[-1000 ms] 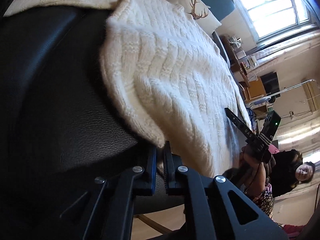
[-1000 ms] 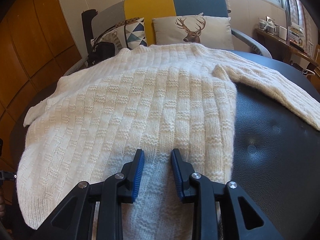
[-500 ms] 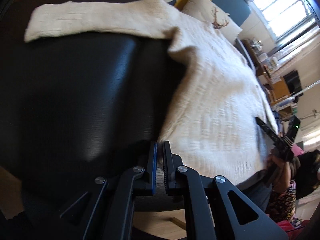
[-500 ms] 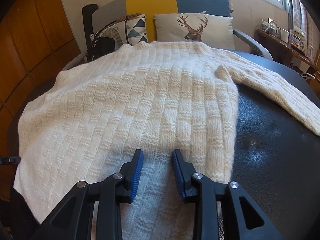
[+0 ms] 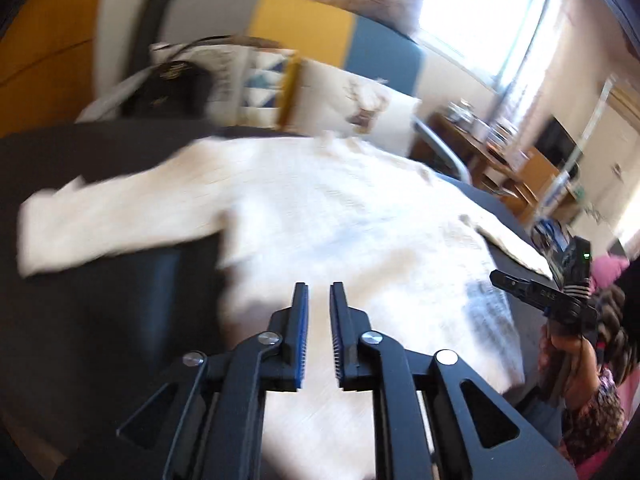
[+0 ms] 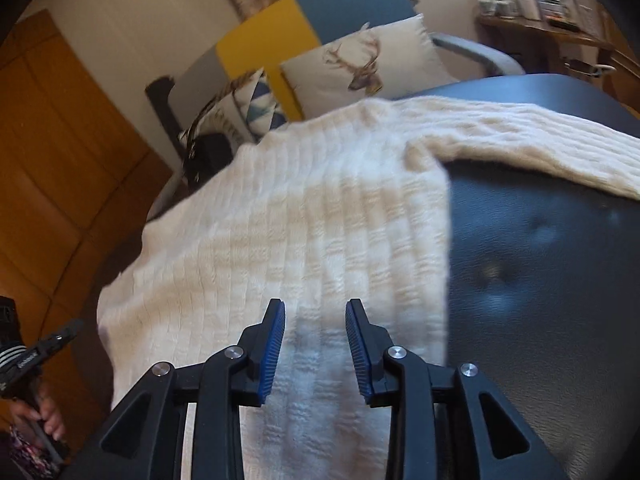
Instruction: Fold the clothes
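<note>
A cream knitted sweater [image 5: 340, 216] lies spread flat on a black padded table [image 5: 120, 320]. One sleeve [image 5: 80, 216] stretches out to the left; the other sleeve [image 6: 540, 148] runs off to the right. My left gripper [image 5: 319, 294] hovers over the near hem, its jaws narrowly open with nothing between them; this view is blurred. My right gripper [image 6: 316, 310] is open wide above the hem of the sweater [image 6: 300, 240], near its right side edge, holding nothing. Each gripper shows in the other's view: the right gripper [image 5: 520, 284], the left gripper [image 6: 48, 344].
Behind the table is a sofa [image 6: 340, 12] with a deer cushion [image 6: 368, 60], a triangle-print cushion [image 6: 256, 104] and a black bag [image 5: 172, 84]. A wooden shelf [image 5: 500, 160] stands at the right. The person's hand [image 5: 568, 344] holds the right gripper. Bare black table [image 6: 540, 260] lies right of the sweater.
The left gripper has swung up from the table's edge to above the hem, now facing the sofa, and its jaws have parted slightly. The right gripper shifted and tilted, still open.
</note>
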Demonstrator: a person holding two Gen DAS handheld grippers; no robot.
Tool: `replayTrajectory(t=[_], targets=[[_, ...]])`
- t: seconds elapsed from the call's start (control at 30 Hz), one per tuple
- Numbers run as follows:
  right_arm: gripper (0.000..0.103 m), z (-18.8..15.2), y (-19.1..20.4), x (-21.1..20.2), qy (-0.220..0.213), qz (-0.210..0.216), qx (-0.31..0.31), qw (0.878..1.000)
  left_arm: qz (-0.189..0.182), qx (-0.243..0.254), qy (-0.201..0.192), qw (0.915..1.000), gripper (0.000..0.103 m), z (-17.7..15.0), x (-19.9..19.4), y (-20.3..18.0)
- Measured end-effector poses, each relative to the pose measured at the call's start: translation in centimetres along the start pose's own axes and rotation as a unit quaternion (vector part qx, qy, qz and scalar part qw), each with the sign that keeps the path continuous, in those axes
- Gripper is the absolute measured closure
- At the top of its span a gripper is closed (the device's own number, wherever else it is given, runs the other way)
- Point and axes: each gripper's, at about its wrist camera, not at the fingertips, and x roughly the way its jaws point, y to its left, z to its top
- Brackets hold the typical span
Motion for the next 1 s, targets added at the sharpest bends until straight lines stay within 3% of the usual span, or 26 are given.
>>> replayTrajectory(t=[0.13, 0.2, 0.27, 0.4, 0.5, 0.6, 0.63, 0.77, 0.87, 1.0], targets=[[0.072, -0.2, -0.2, -1.4, 0.001, -0.004, -0.012, 1.0, 0.064, 0.034, 0.058, 0.9957, 0.09, 0.7, 7.0, -0.8], [0.072, -0.4, -0.3, -2.1, 0.001, -0.006, -0.018, 1.0, 0.082, 0.013, 0.069, 0.9942, 0.09, 0.2, 7.5, 1.5], [0.071, -0.5, -0.4, -2.7, 0.002, -0.008, -0.024, 1.0, 0.084, 0.013, 0.07, 0.9939, 0.089, -0.7, 6.6, 2.8], [0.071, -1.7, 2.4, 0.5, 0.058, -0.043, -0.102, 0.992, 0.097, 0.047, 0.07, 0.9917, 0.086, -2.9, 4.1, 3.9], [0.062, -3.2, 4.7, 2.4, 0.079, -0.072, -0.161, 0.981, 0.07, 0.044, 0.085, 0.993, 0.085, -3.5, 2.6, 3.8], [0.061, -4.0, 6.6, 3.0, 0.112, -0.082, -0.231, 0.963, 0.046, 0.034, 0.089, 0.9944, 0.085, -3.5, 1.0, 4.1], [0.061, -3.6, 6.5, 2.9, 0.124, -0.067, -0.226, 0.964, 0.045, 0.028, 0.078, 0.9956, 0.085, -3.0, 0.2, 4.4], [0.061, -0.6, 5.7, 1.8, 0.067, -0.025, -0.175, 0.982, 0.095, -0.002, 0.03, 0.995, 0.085, 0.6, 0.0, 6.0], [0.061, 2.0, 6.1, 2.9, 0.031, -0.069, -0.184, 0.98, 0.111, -0.037, 0.045, 0.9922, 0.085, 3.2, 3.1, 7.2], [0.061, 5.8, 6.7, 6.0, 0.009, -0.097, -0.199, 0.975, 0.176, -0.043, 0.062, 0.9815, 0.085, 4.9, 7.5, 7.6]])
